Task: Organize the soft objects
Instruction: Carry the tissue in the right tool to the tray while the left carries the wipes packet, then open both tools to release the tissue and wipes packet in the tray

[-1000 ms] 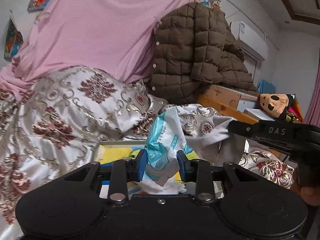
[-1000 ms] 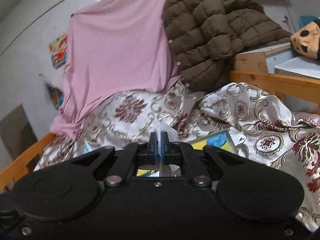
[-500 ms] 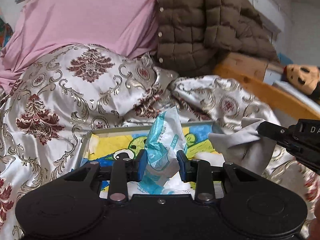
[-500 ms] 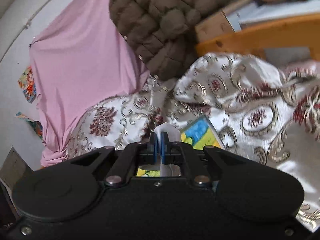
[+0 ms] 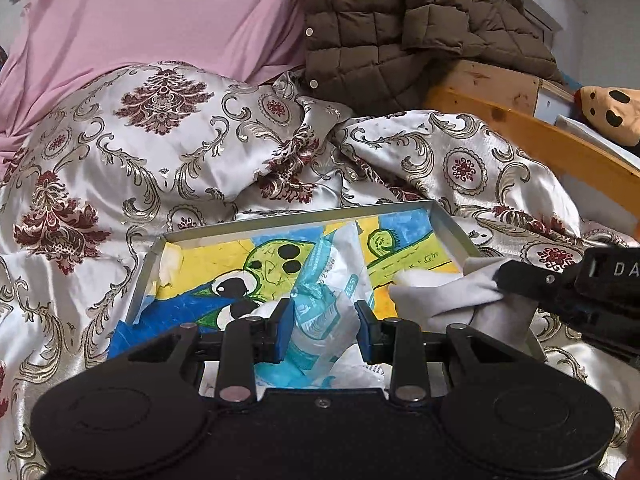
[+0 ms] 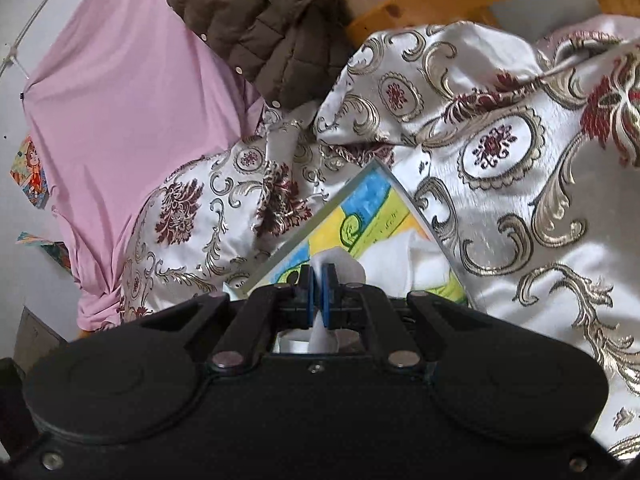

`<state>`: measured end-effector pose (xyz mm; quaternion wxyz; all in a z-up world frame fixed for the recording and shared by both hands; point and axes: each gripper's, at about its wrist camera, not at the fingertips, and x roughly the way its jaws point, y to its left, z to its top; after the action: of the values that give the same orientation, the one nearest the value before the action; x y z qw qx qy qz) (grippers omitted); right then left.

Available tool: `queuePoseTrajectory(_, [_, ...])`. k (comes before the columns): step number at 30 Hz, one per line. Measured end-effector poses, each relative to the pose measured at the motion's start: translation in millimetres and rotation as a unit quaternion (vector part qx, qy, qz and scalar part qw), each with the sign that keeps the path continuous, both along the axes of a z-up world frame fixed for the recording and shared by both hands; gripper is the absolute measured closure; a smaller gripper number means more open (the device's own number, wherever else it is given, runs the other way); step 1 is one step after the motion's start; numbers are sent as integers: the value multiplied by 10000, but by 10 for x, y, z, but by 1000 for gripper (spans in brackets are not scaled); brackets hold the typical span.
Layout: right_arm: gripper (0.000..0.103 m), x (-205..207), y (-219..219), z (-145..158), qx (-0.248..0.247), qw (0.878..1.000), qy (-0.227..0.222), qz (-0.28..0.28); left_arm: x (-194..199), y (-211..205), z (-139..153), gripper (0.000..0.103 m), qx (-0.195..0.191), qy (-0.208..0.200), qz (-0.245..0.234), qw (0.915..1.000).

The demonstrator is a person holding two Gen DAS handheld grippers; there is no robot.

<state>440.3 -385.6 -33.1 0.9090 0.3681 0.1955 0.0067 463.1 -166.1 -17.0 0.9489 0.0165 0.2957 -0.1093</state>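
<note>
In the left wrist view my left gripper [image 5: 322,330] is shut on a crumpled blue-and-white plastic tissue pack [image 5: 328,300], held just over a shallow metal tray [image 5: 288,221] lined with a yellow, green and blue drawing. From the right edge of that view my right gripper [image 5: 500,280] comes in, shut on a pale grey cloth [image 5: 444,294] that droops onto the tray's right side. In the right wrist view the right gripper [image 6: 319,280] pinches the same cloth [image 6: 340,262] between its blue pads, above the tray's corner [image 6: 360,184].
The tray rests on a rumpled silver quilt with maroon patterns [image 5: 160,140]. Behind it are a pink sheet [image 5: 152,12], a brown quilted jacket [image 5: 400,24] and a wooden bed rail [image 5: 540,136]. A plush toy [image 5: 612,114] lies at the far right.
Both grippers have come down and forward toward the tray, which now fills more of each view. The right gripper rolled, tilting its view. Both grips stay the same.
</note>
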Motion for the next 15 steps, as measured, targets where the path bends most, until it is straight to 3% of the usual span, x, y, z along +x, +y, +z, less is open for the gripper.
queuePoseTrajectory(7, [101, 28, -35, -84, 138, 9999, 40, -45, -18, -1, 24, 66, 13, 65, 23, 10000])
queuePoseTrajectory(15, [97, -59, -2, 75, 50, 10000, 50, -29, -82, -45, 69, 61, 214, 71, 7, 9997])
